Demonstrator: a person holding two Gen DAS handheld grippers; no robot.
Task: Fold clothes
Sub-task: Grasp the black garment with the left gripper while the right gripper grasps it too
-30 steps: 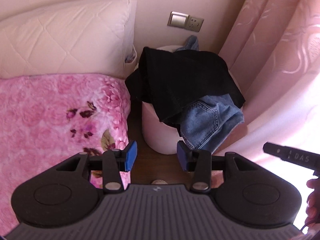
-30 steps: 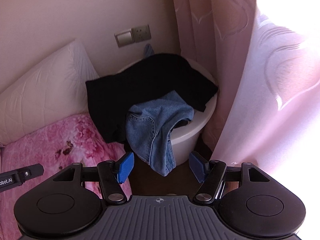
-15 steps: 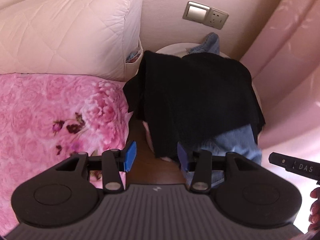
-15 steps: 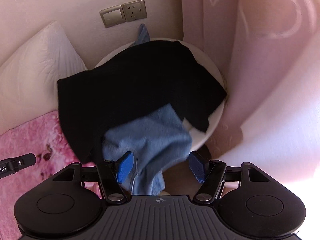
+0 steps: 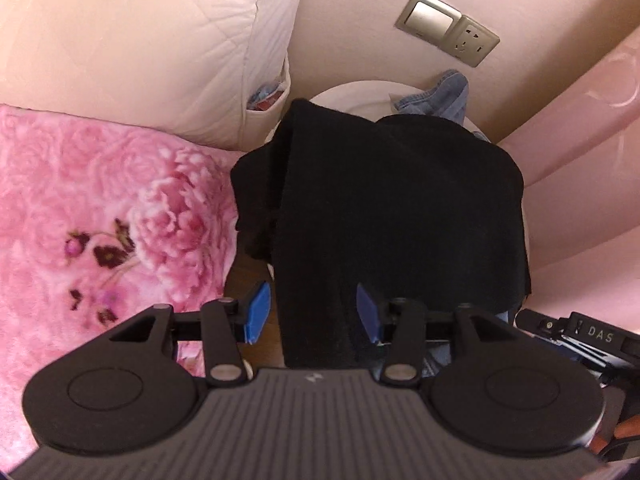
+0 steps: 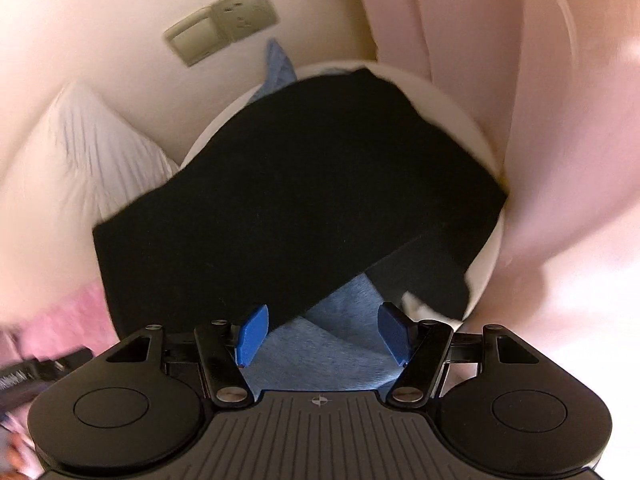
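Hovering over the white tub (image 5: pixel 352 94): your left gripper (image 5: pixel 310 314), jaws just widening, straddles the black garment's (image 5: pixel 392 200) hanging hem, unpinched. Your right gripper (image 6: pixel 322 334) gapes empty above the denim (image 6: pixel 320 344). Left is nearer.

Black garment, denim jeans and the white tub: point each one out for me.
black garment (image 5: pixel 400 208), left wrist view, middle of the draped cloth.
denim jeans (image 6: pixel 336 340), right wrist view, blue fabric between the fingers.
white tub (image 6: pixel 460 120), right wrist view, bare rim at upper right.
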